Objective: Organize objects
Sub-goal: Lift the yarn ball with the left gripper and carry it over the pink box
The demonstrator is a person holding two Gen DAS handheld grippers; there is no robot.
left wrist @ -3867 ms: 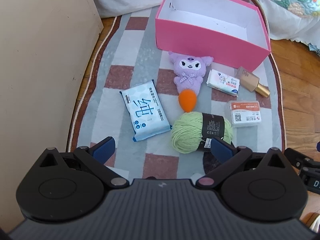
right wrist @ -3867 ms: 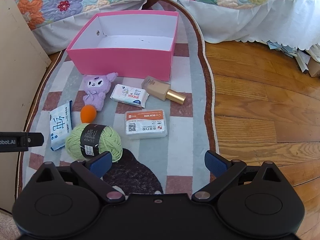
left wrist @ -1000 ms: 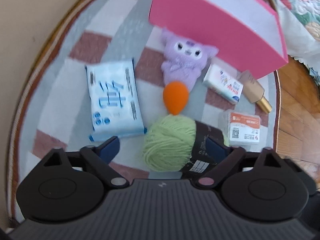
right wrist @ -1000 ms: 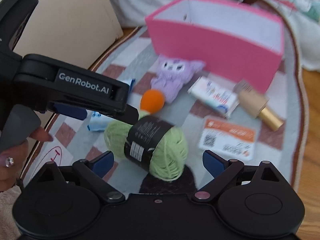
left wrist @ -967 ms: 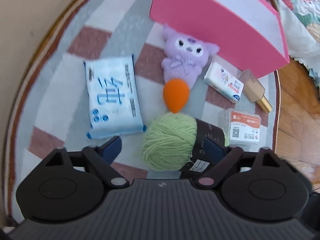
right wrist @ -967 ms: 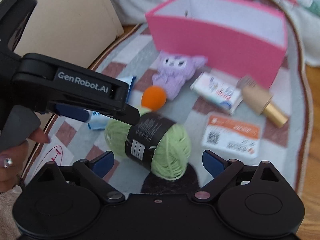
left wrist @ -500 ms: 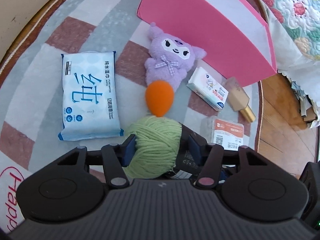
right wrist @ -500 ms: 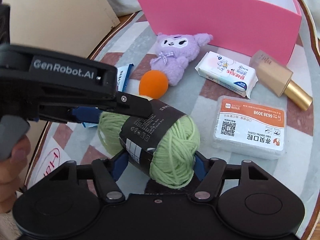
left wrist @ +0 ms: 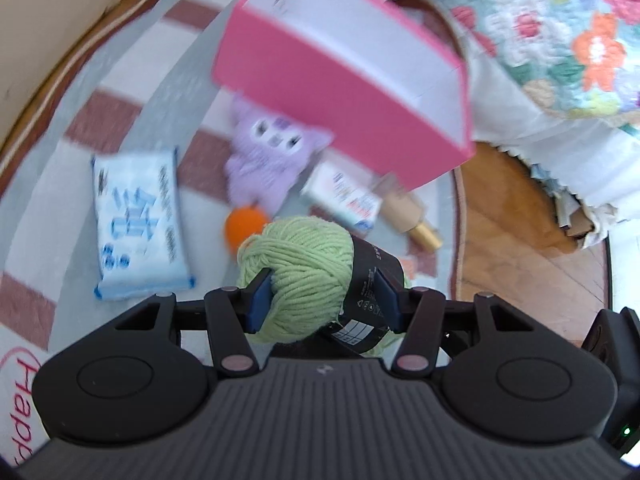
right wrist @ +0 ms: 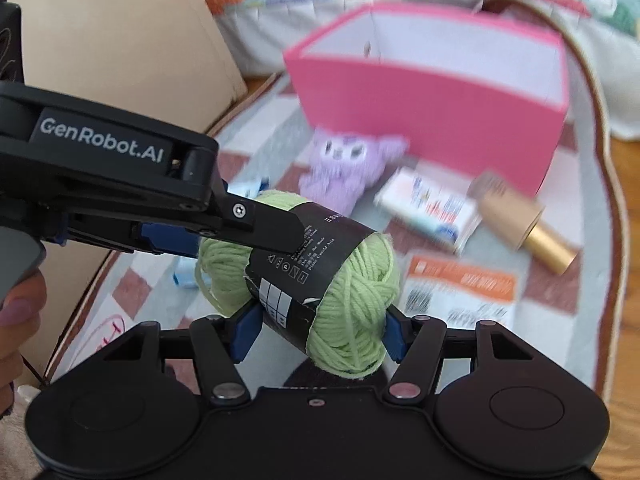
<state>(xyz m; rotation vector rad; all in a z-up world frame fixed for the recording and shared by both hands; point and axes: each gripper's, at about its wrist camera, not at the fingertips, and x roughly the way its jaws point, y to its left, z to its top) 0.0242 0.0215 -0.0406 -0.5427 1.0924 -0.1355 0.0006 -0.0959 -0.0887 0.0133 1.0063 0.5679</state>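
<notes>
Clamping from both sides, the left gripper point(left wrist: 322, 298) and the right gripper point(right wrist: 316, 330) share one ball of green yarn point(left wrist: 298, 276), which is wrapped in a black paper band. Both pairs of jaws have just been closing, with the yarn between them, and the blue pads now press into it: in the left wrist view one pad sinks into the wool and the other sits against the band, while in the right wrist view one pad meets the band and the other the wool end. From the right wrist view the left gripper reaches in across the top of the ball, a person's fingers point(right wrist: 18, 312) on its handle. Behind the yarn, on a checked rug point(left wrist: 132, 64), lie a blue wipes pack point(left wrist: 138, 220), an orange sponge point(left wrist: 242, 228), a purple plush toy point(left wrist: 268, 156), a small tissue pack point(left wrist: 344, 200), a beige bottle with a gold cap point(right wrist: 520, 224) and a clear box with an orange label point(right wrist: 460, 292). Farther back stands an open pink box point(left wrist: 348, 96), its white inside showing, just behind the plush toy. A floral quilt point(left wrist: 560, 20) hangs beyond it.
</notes>
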